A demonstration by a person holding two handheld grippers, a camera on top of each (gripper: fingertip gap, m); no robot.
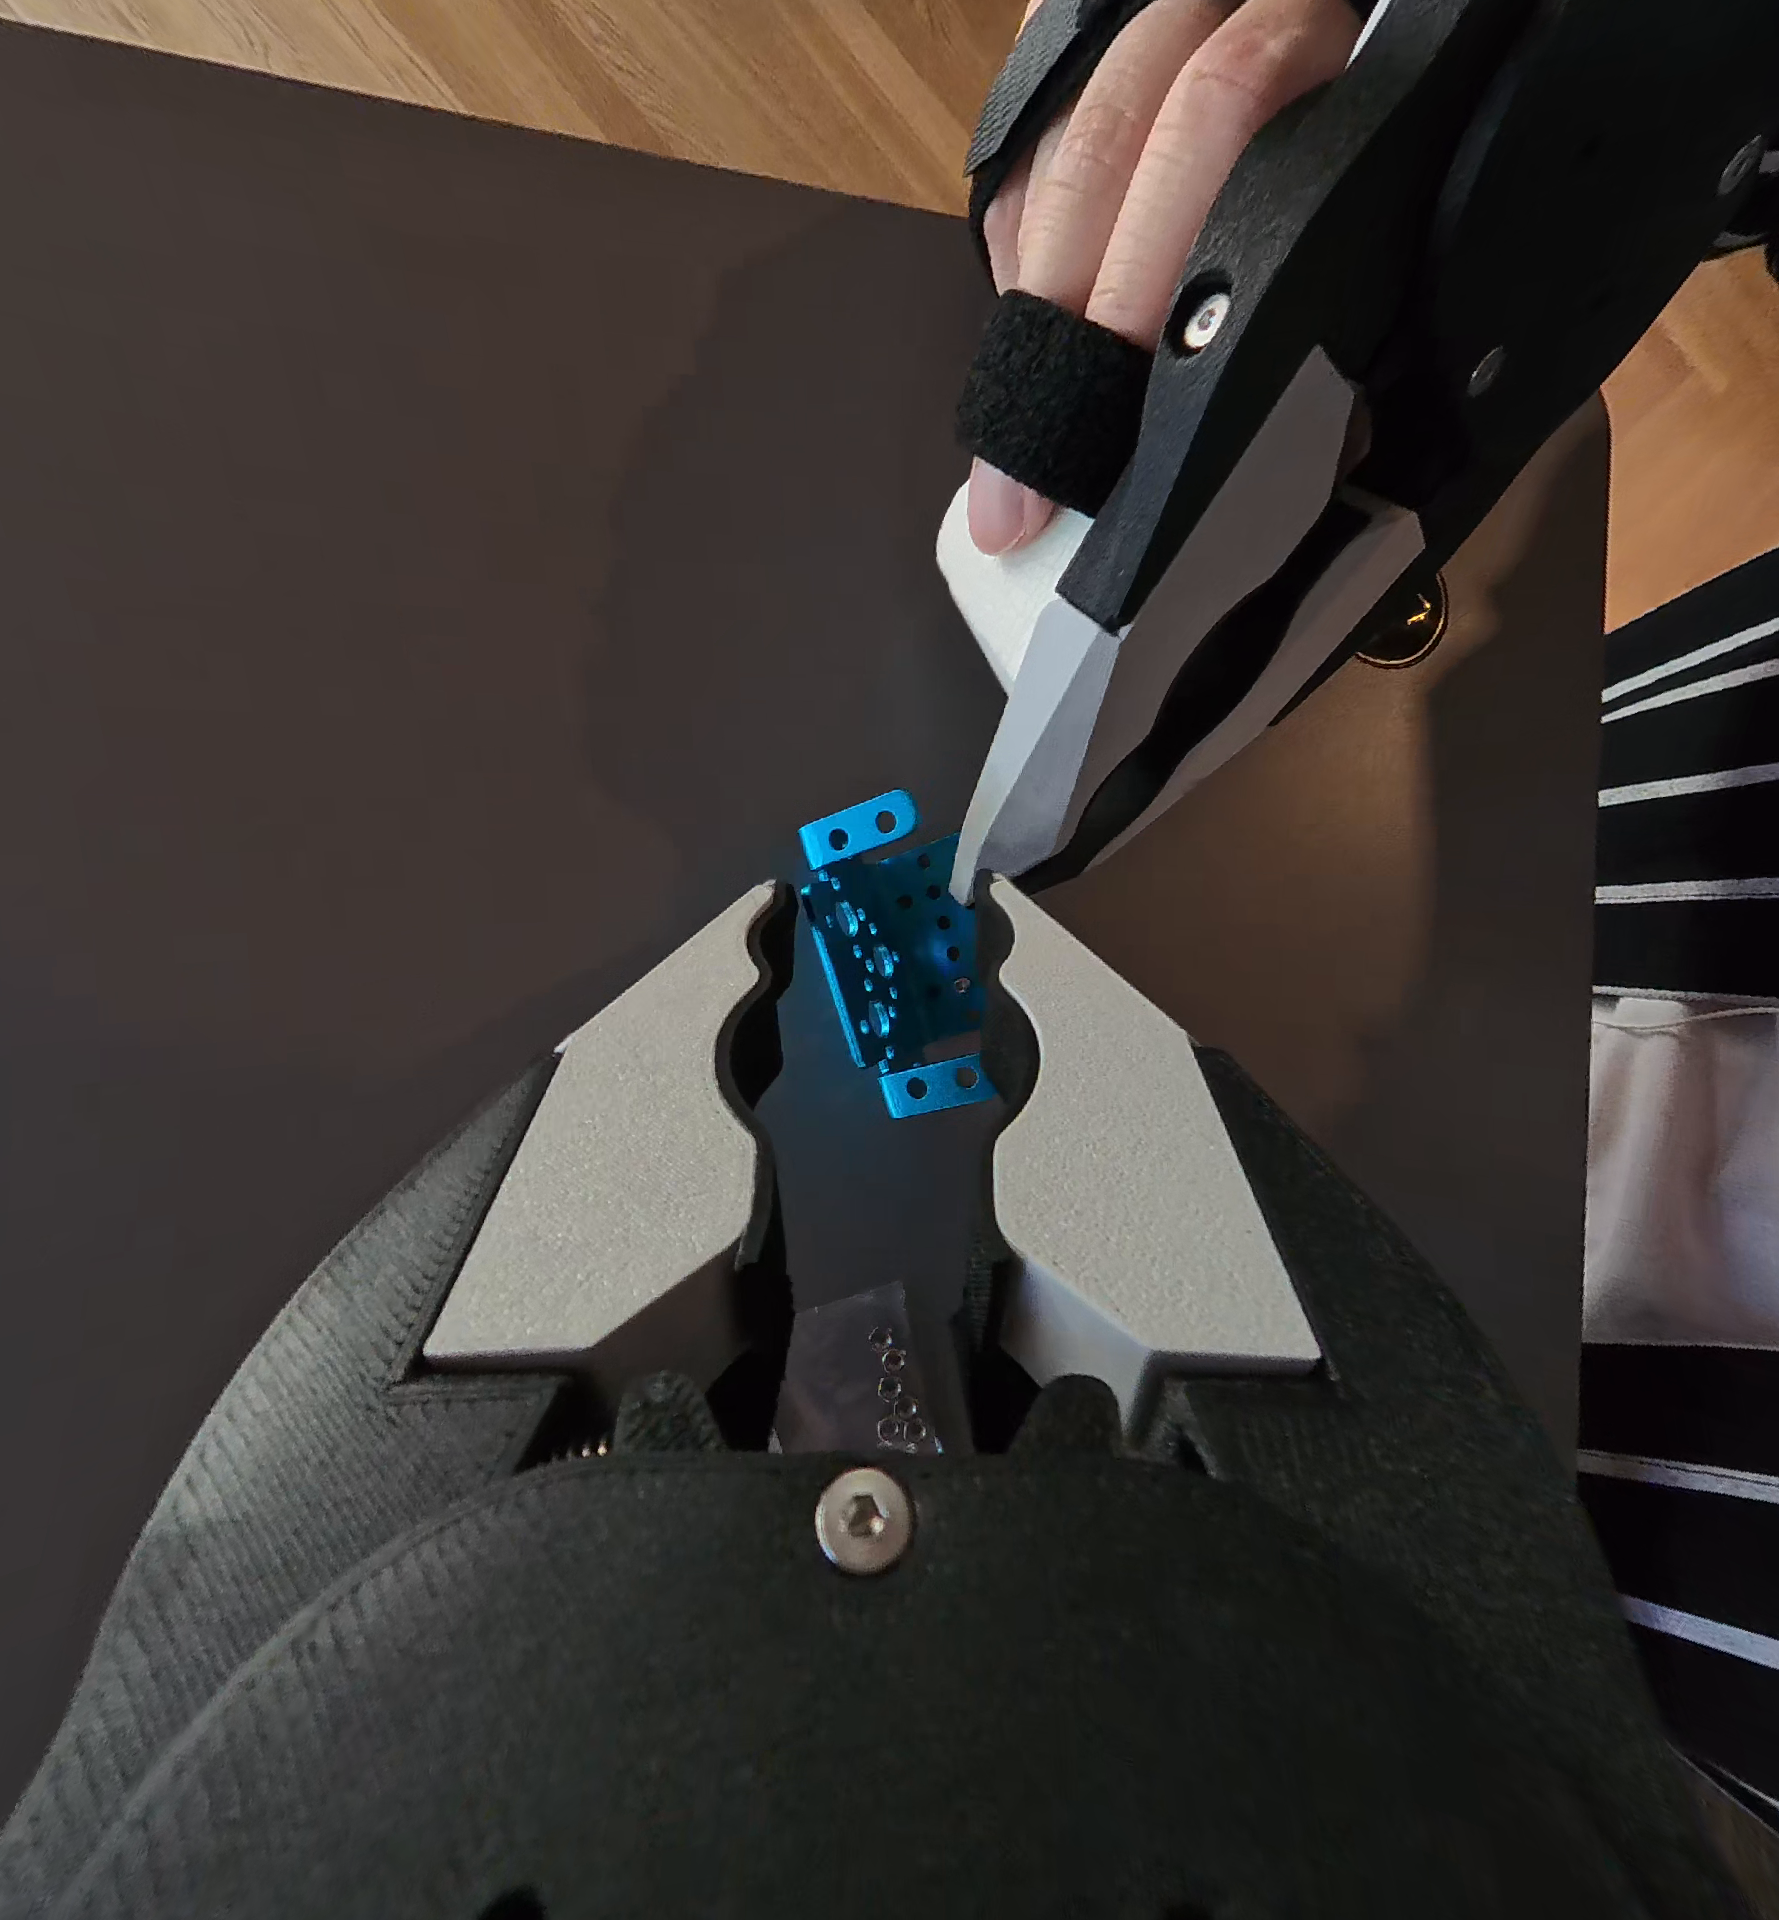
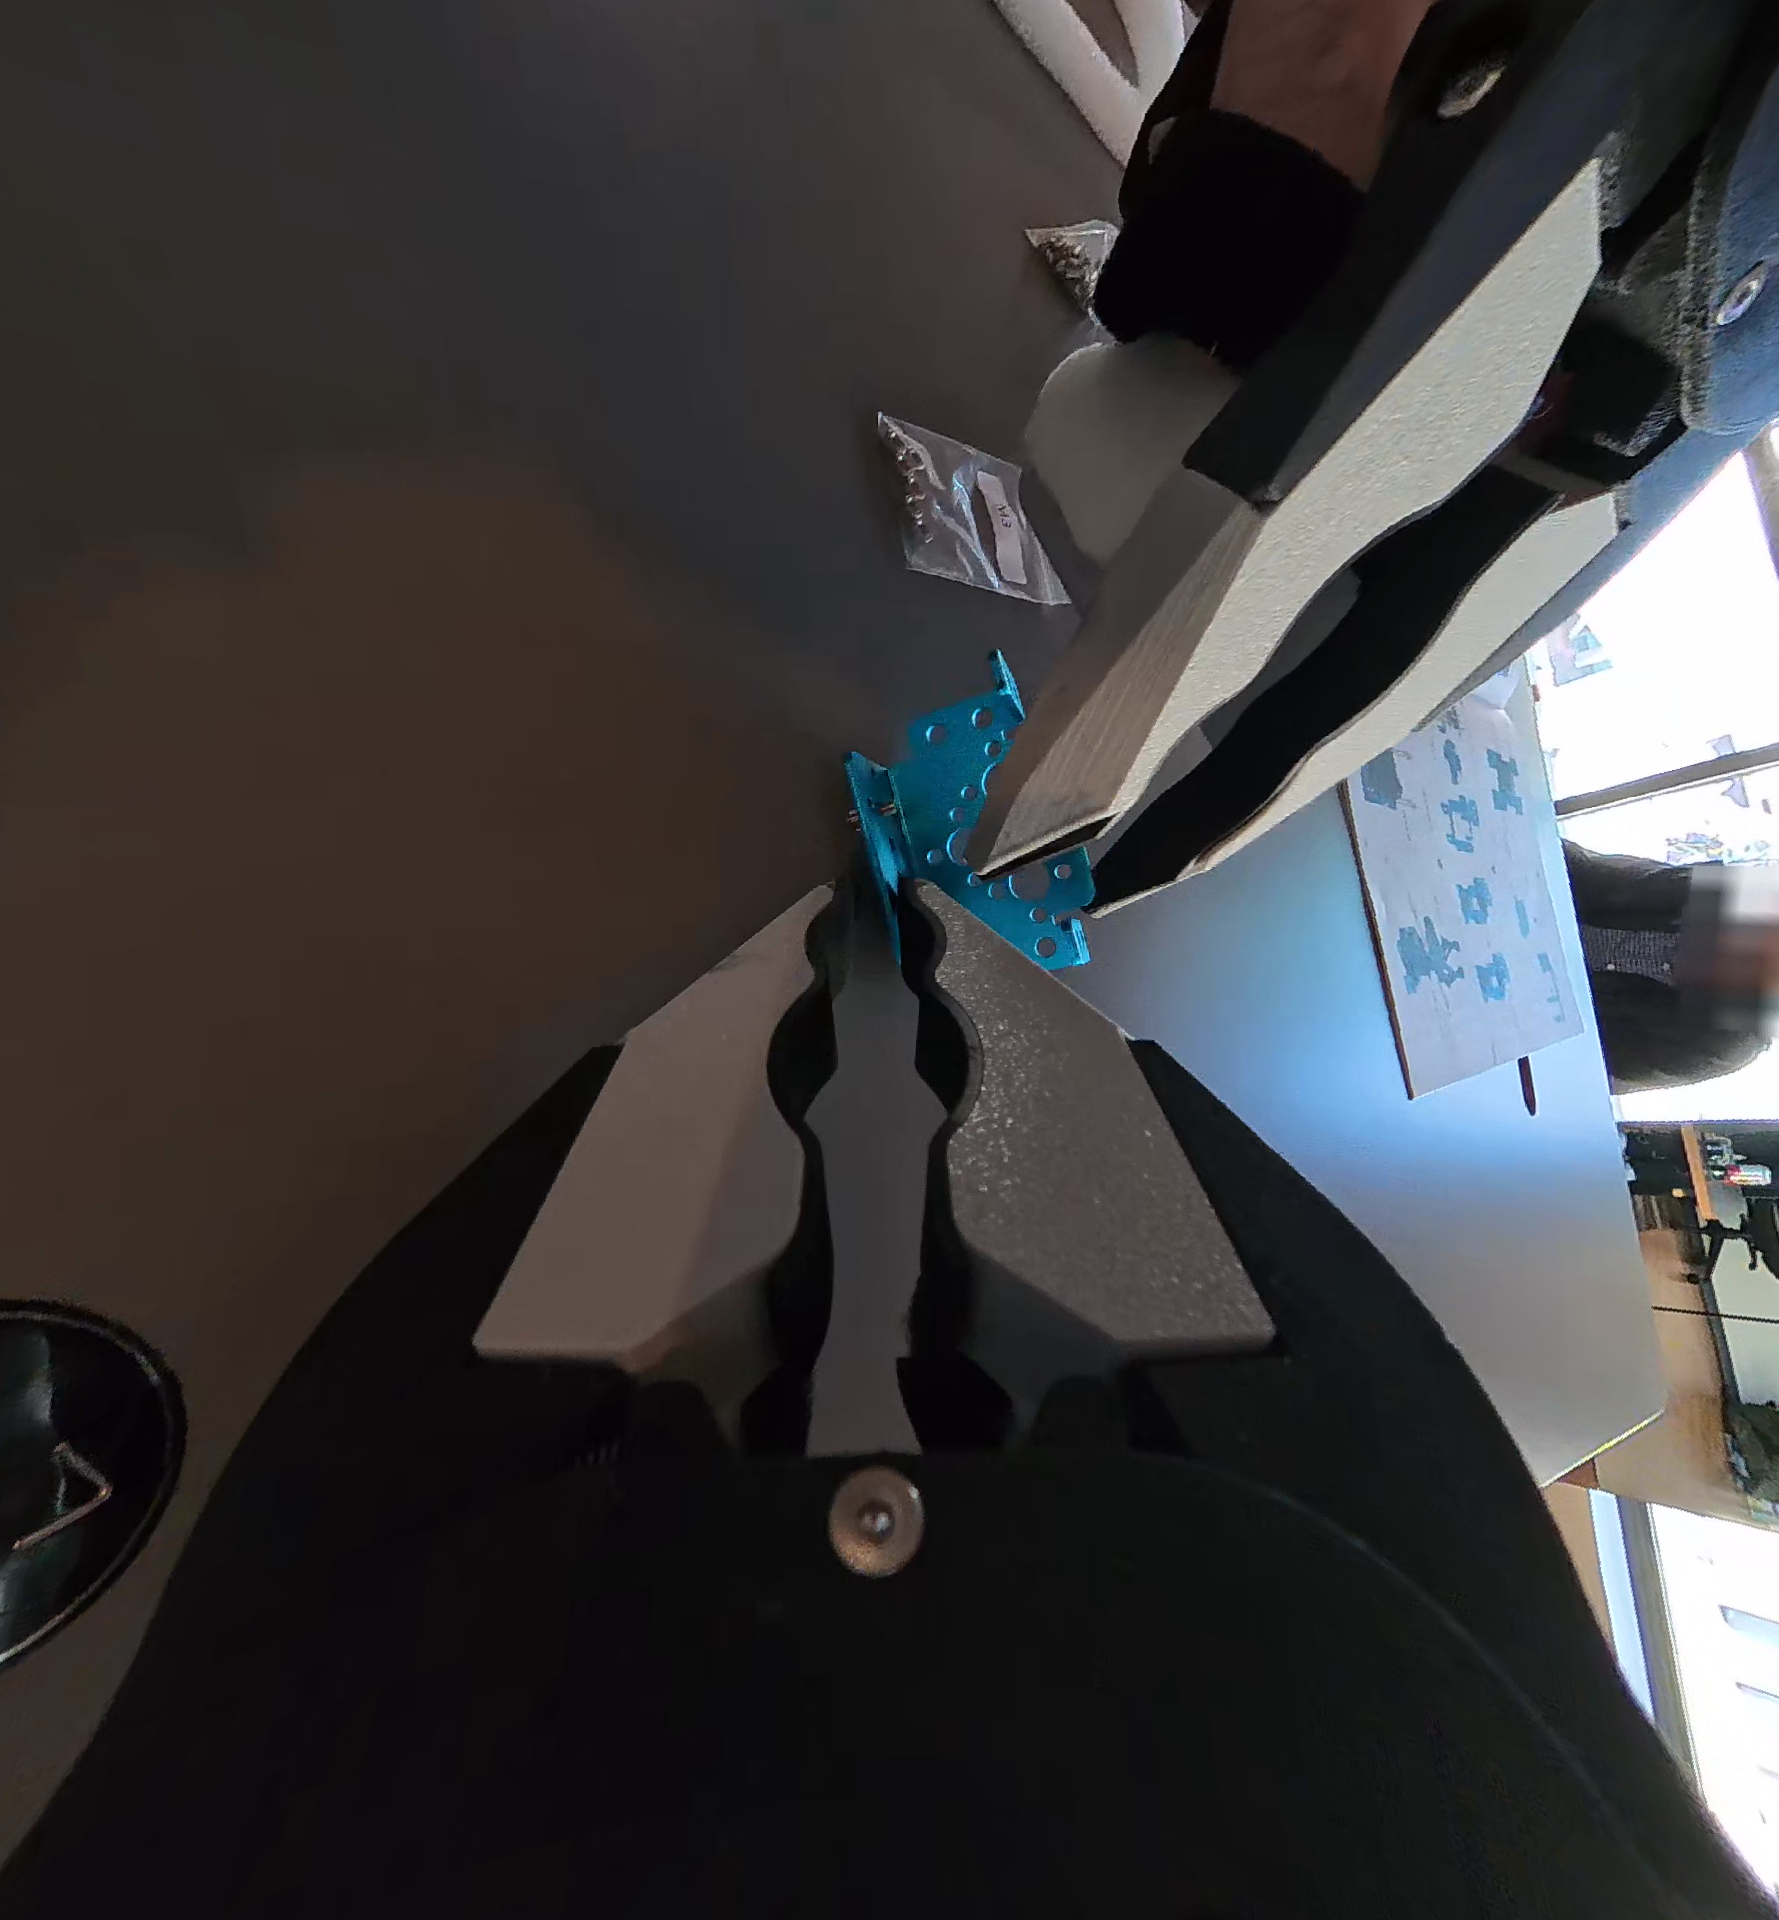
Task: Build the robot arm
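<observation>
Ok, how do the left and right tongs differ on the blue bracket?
Left tongs span the blue perforated bracket widthwise, jaws well apart; right tongs pinch a thin flange, jaws nearly closed. Left tongs flank its sides; right tongs bite at one end. Both grip it.

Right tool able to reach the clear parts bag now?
Probably not: the right tool is shut on the blue bracket, and the left tool, gripping it too, crowds the path to the bag.

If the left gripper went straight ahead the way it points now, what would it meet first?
The left gripper already has the blue perforated bracket between its fingers; beyond it comes the right gripper, then probably the dark table.
</observation>
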